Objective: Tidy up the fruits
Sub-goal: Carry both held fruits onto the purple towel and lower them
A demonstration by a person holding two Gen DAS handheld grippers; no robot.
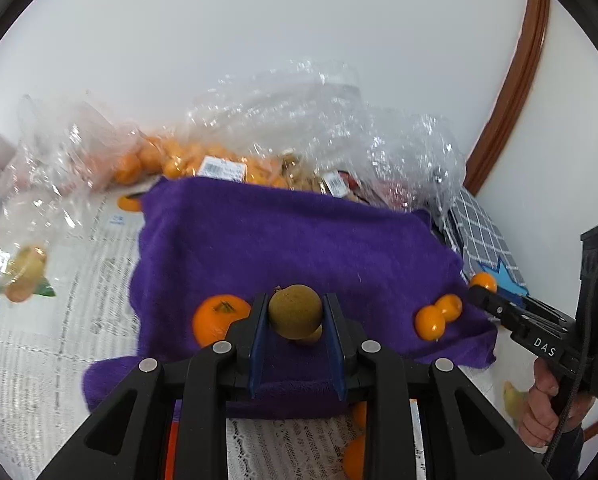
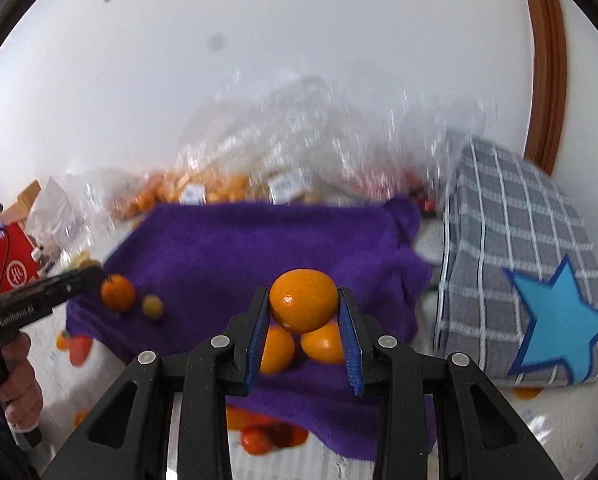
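A purple towel (image 1: pixel 283 240) lies on the table, also in the right wrist view (image 2: pixel 239 248). My left gripper (image 1: pixel 296 312) is shut on a brown-green round fruit (image 1: pixel 295 310) above the towel's near edge, with another brownish fruit (image 1: pixel 313 336) on the towel under it. An orange (image 1: pixel 217 318) lies just left of it. My right gripper (image 2: pixel 303 304) is shut on an orange (image 2: pixel 303 300), held over two small oranges (image 2: pixel 277 350) on the towel. That pair (image 1: pixel 437 316) shows at the towel's right edge in the left wrist view.
Clear plastic bags of oranges (image 1: pixel 187 160) and other fruit lie behind the towel. A grey checked cloth with a blue star (image 2: pixel 531 280) is at the right. A fruit-print tablecloth (image 1: pixel 51 280) covers the table. A red box (image 2: pixel 13 268) stands far left.
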